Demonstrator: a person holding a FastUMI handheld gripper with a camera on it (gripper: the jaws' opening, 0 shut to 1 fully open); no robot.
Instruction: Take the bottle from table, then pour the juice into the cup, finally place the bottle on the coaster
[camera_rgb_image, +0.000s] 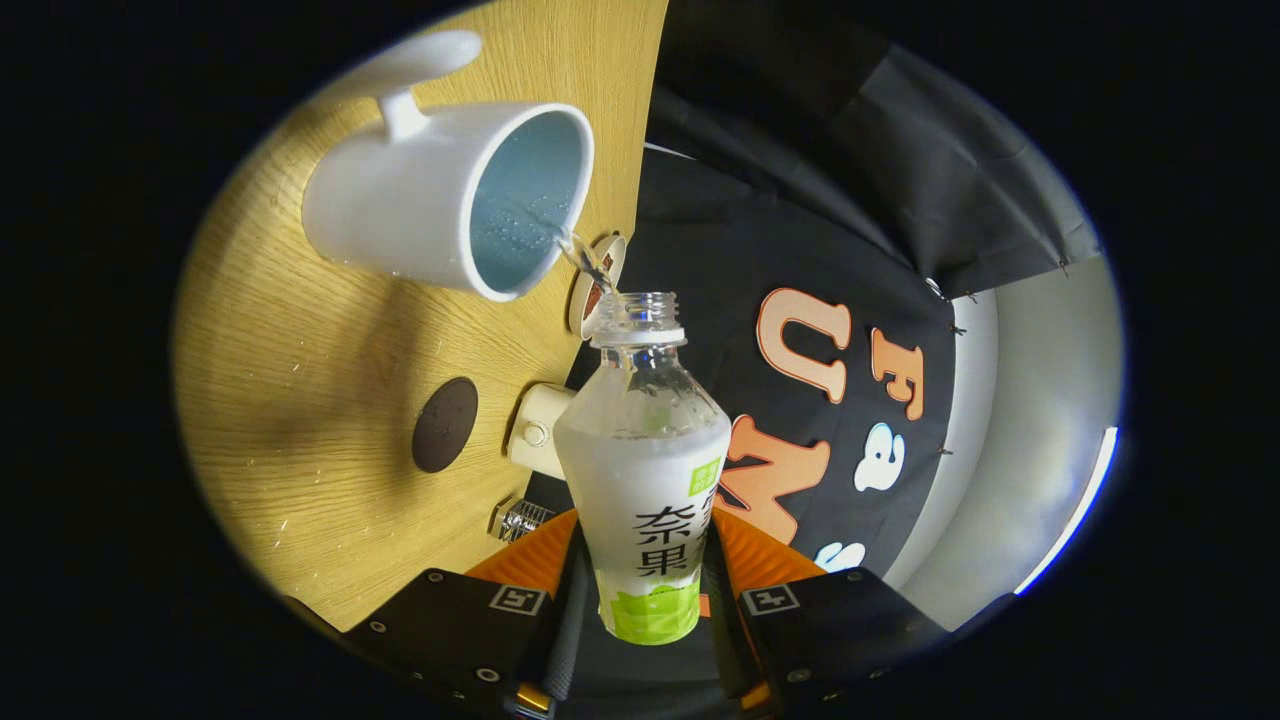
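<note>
1. The gripper (640, 600) pinches a clear plastic bottle (645, 470) around its lower body, one finger pressed to each side of the labelled part

2. The bottle is uncapped and tipped over, its open neck reaching toward a white cup (440, 200) that stands on the wooden table (290, 380)

3. A thin stream of clear liquid (585, 260) runs from the bottle's mouth over the cup's rim and into it; the cup's pale blue inside shows droplets and liquid

4. The cup's handle points away from the bottle, on the cup's far side

5. A dark round coaster (445, 425) lies flat on the table beside the bottle, apart from the cup, with nothing on it

6. Just beyond the coaster, near the table's edge, sits a small cream-coloured object (540, 430); a small shiny metallic item (520, 520) lies close to the fingers

7. A round white-rimmed object (595, 290) rests at the table edge, right behind the pouring stream

8. Fine droplets speckle the wood near the coaster
</note>
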